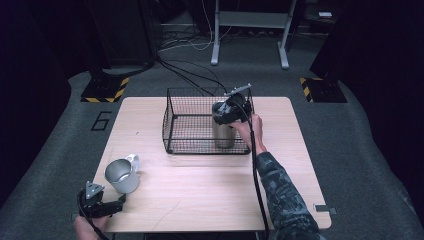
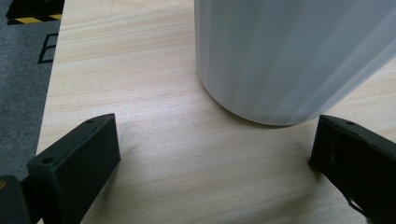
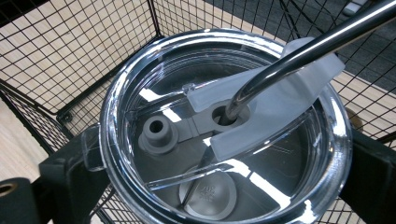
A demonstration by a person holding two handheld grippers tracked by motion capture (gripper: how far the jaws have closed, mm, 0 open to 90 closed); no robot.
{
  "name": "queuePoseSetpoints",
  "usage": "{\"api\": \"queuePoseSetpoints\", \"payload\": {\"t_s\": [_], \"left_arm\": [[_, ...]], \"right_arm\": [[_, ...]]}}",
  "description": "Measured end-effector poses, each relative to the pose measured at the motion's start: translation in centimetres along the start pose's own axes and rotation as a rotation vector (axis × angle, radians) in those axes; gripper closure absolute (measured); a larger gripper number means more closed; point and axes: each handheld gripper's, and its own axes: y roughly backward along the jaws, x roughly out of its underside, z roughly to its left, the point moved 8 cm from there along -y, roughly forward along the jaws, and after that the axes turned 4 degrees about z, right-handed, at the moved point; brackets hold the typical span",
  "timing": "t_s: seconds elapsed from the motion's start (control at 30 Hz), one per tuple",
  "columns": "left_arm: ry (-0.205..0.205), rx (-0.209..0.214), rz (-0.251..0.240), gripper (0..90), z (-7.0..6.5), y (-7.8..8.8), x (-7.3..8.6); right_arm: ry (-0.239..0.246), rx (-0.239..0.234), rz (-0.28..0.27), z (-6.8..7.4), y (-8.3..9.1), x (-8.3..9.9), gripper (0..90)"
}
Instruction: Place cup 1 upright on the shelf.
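A steel tumbler stands upright in the front right corner of a black wire basket at the back middle of the wooden table. My right gripper comes down on its top. In the right gripper view the jaws press both sides of the clear lid, and a metal straw rises through it. A light mug with a handle sits at the table's front left. My left gripper lies just in front of it, open; the mug's wall stands beyond the spread jaws.
The basket holds nothing else that I can see. Bare wood lies between the mug and the basket. On the grey floor behind are cables, two stands with yellow-black bases, a grey desk frame and a painted 6.
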Motion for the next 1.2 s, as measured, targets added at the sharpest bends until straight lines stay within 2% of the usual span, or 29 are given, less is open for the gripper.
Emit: {"api": "queuePoseSetpoints", "payload": {"t_s": [0.1,0.2,0.43,0.47,0.57,0.67,0.7,0.83,0.93,1.03,1.2], "left_arm": [[0.0,0.0,0.0,1.0,0.0,0.0,0.0],[0.0,0.0,0.0,1.0,0.0,0.0,0.0],[0.0,0.0,0.0,1.0,0.0,0.0,0.0],[-0.001,0.0,0.0,1.0,0.0,0.0,0.0],[-0.001,0.0,0.0,1.0,0.0,0.0,0.0],[0.002,0.0,0.002,1.0,0.0,0.0,0.0],[0.001,0.0,0.002,1.0,0.0,0.0,0.0],[0.0,0.004,0.01,1.0,0.0,0.1,0.1],[0.0,0.004,0.01,1.0,0.0,0.1,0.1],[0.0,0.004,0.009,1.0,0.0,0.1,0.1],[-0.001,0.004,0.009,1.0,0.0,0.1,0.1]], "right_arm": [[-0.009,-0.008,0.001,0.0,-0.1,0.1,3.2],[0.006,-0.005,0.001,-0.1,-0.1,0.3,3.2],[-0.023,-0.008,0.004,-0.1,0.1,0.7,3.0],[-0.005,-0.009,0.004,-0.2,0.1,0.7,3.0],[-0.023,-0.008,0.003,-0.2,0.2,0.8,2.8],[-0.004,-0.014,0.011,-0.2,0.3,1.0,2.4],[-0.018,-0.01,0.014,-0.2,0.3,1.0,2.3],[-0.007,-0.009,0.025,-0.1,0.5,1.1,1.9],[0.002,0.001,0.016,0.0,1.0,1.0,0.0],[0.002,-0.016,0.0,0.3,1.6,0.8,0.0],[0.011,-0.012,-0.007,0.6,2.6,0.7,0.0]]}}
